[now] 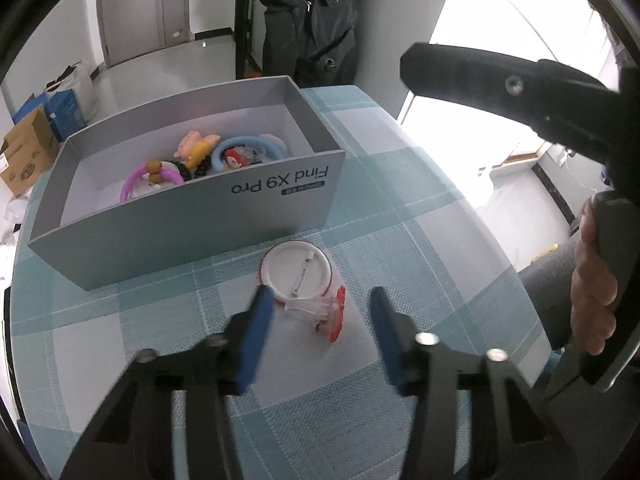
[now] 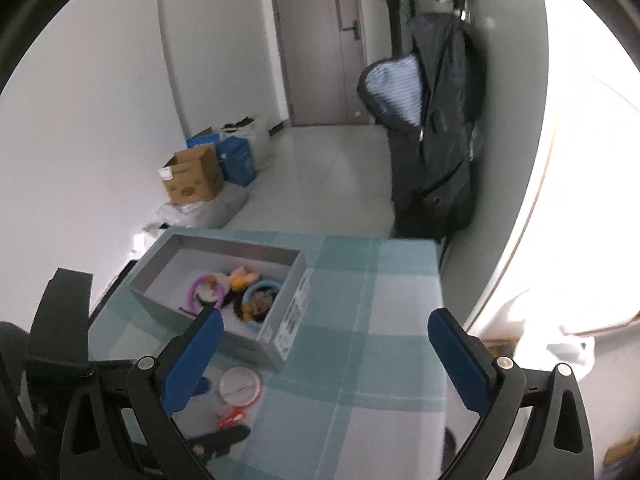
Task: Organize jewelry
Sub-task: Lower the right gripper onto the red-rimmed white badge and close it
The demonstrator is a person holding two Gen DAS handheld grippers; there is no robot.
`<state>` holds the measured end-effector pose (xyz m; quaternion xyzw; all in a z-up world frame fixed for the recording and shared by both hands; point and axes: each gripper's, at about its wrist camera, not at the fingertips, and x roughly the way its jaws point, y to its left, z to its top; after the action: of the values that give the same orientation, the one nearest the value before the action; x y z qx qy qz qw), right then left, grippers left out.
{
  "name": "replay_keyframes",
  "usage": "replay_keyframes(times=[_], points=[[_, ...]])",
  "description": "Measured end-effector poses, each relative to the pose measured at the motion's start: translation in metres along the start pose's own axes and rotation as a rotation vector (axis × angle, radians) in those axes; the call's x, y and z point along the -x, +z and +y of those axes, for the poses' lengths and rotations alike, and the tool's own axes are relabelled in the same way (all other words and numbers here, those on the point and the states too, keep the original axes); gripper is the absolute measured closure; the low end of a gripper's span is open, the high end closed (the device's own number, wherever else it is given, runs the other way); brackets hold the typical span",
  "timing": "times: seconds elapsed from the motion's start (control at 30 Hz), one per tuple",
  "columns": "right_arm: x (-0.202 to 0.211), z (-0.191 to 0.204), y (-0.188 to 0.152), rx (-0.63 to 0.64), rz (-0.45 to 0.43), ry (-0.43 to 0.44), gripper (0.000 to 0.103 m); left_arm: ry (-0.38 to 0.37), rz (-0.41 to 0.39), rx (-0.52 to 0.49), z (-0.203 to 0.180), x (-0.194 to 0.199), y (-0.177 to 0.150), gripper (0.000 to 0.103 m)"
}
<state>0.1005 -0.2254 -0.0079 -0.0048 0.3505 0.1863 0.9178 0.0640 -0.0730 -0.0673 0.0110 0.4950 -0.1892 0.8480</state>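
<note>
A grey box [image 1: 192,216] sits on the checked tablecloth and holds several pieces: a pink ring [image 1: 150,178], a blue ring [image 1: 248,148] and small figures. In front of it lie a round white badge [image 1: 297,273], back side up, and a red and clear hair clip [image 1: 330,314]. My left gripper [image 1: 320,300] is open, its blue fingers on either side of the clip, low over the cloth. My right gripper [image 2: 324,328] is open and empty, held high above the table; the box [image 2: 224,280], badge [image 2: 240,386] and clip [image 2: 232,416] show below it.
The right gripper's black body and the holding hand [image 1: 592,292] fill the right of the left wrist view. The table edge [image 2: 438,280] runs close on the right. Cardboard and blue boxes [image 2: 208,172] stand on the floor; a dark jacket [image 2: 436,120] hangs beyond the table.
</note>
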Motion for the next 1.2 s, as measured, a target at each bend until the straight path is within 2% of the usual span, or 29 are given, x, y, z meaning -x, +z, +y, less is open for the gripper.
replay_keyframes(times=[0.1, 0.33, 0.43, 0.57, 0.6, 0.67, 0.73, 0.97, 1.2], points=[[-0.011, -0.009, -0.001, -0.052, 0.071, 0.059, 0.0, 0.004, 0.009, -0.006, -0.001, -0.001, 0.001, 0.078], [-0.027, -0.024, -0.008, -0.135, 0.17, 0.062, 0.001, -0.019, -0.001, -0.063, -0.012, 0.009, -0.003, 0.078], [-0.029, -0.029, -0.012, -0.155, 0.178, 0.071, 0.004, -0.012, -0.029, -0.073, -0.014, 0.023, -0.002, 0.078], [-0.03, -0.024, -0.014, -0.122, 0.182, 0.056, 0.02, -0.007, -0.074, 0.007, 0.007, 0.045, 0.0, 0.078], [-0.032, -0.023, -0.016, -0.121, 0.192, 0.065, 0.023, -0.012, -0.092, 0.041, 0.015, 0.052, 0.002, 0.078], [-0.038, -0.017, -0.02, -0.108, 0.225, 0.1, 0.035, -0.014, -0.144, 0.106, 0.032, 0.068, 0.005, 0.078], [-0.044, -0.007, -0.026, -0.079, 0.263, 0.138, 0.039, -0.013, -0.191, 0.159, 0.047, 0.082, 0.007, 0.078], [-0.06, 0.03, -0.045, 0.039, 0.332, 0.191, 0.041, -0.016, -0.278, 0.303, 0.079, 0.106, 0.007, 0.078], [-0.071, 0.049, -0.045, 0.1, 0.339, 0.15, 0.041, -0.031, -0.276, 0.34, 0.094, 0.096, 0.012, 0.078]])
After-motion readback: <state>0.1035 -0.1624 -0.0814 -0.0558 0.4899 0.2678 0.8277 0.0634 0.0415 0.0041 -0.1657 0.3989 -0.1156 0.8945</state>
